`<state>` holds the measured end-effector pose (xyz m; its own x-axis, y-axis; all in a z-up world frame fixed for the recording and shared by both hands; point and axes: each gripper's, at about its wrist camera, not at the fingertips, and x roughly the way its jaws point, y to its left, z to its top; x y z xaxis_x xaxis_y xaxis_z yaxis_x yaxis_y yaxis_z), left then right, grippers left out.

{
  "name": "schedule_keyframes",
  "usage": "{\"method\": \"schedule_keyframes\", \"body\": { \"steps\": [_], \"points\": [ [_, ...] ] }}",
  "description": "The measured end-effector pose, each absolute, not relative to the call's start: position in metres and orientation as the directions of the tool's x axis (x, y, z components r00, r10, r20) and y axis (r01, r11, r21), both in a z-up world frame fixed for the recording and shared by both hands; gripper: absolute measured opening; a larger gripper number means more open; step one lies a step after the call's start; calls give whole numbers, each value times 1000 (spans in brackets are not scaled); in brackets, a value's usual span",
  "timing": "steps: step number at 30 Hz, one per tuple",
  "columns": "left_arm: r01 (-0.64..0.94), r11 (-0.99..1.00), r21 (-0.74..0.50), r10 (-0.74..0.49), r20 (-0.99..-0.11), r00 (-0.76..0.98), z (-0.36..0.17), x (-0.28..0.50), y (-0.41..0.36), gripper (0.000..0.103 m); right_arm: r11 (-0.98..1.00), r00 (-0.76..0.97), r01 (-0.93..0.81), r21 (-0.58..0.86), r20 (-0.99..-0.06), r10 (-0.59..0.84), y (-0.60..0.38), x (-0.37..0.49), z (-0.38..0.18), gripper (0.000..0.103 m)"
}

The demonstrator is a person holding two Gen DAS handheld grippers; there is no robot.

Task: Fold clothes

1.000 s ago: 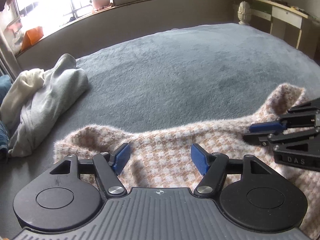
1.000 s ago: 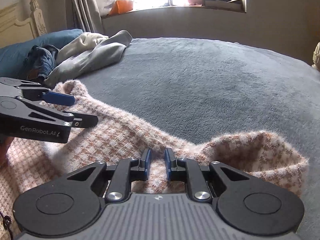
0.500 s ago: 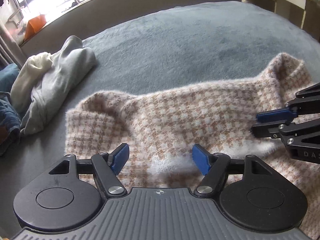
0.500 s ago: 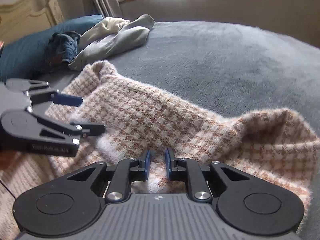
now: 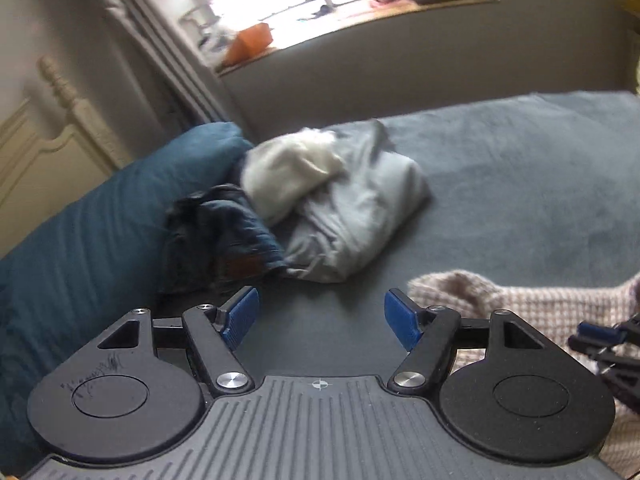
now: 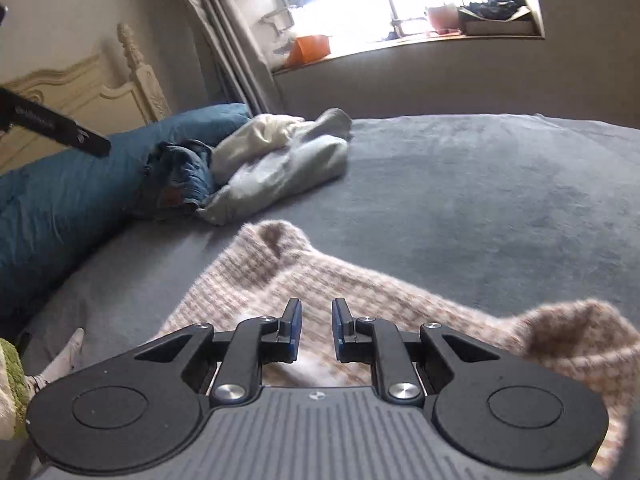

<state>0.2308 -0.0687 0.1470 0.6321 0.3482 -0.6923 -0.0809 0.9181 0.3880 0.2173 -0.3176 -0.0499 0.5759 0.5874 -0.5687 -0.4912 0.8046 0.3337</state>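
A pink-and-white checked knit garment [image 6: 320, 280] lies rumpled on the grey bed [image 6: 480, 200]. It also shows in the left wrist view [image 5: 520, 300] at the lower right. My left gripper [image 5: 320, 318] is wide open and empty, over bare bed to the left of the garment, facing a pile of clothes. My right gripper [image 6: 316, 328] hovers over the garment with a narrow gap between its blue pads; nothing is gripped. The right gripper's tips show at the right edge of the left wrist view [image 5: 600, 334].
A pile of clothes lies at the bed's far left: a grey garment [image 5: 360, 216], a white one [image 5: 288, 172] and blue jeans [image 5: 224, 236]. A teal pillow [image 5: 80, 248] and cream headboard [image 6: 100, 88] lie left. A window sill [image 6: 400, 40] is behind.
My left gripper has swung left off the checked garment and now faces the clothes pile. My right gripper has tilted up and its jaws have parted slightly.
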Motion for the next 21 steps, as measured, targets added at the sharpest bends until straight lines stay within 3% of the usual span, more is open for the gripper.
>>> {"method": "schedule_keyframes", "body": {
  "steps": [2, 6, 8, 14, 21],
  "points": [
    [-166, 902, 398, 407, -661, 630, 181, 208, -58, 71, 773, 534, -535, 339, -573, 621, -289, 228, -59, 17],
    [-319, 852, 416, 521, -600, 607, 237, 159, -39, 71, 763, 391, -566, 311, -713, 581, -236, 238, -108, 17],
    [-391, 831, 395, 556, -575, 600, 259, 134, -28, 71, 763, 392, -570, 304, -715, 579, -237, 228, -107, 17],
    [-501, 841, 203, 525, -529, 667, 307, 118, 17, 71, 786, 506, -515, 343, -618, 602, -302, 205, -57, 17],
    [-532, 847, -5, 455, -510, 729, 304, 102, 83, 71, 891, 578, -337, 305, -680, 452, -360, 218, -35, 17]
  ]
}}
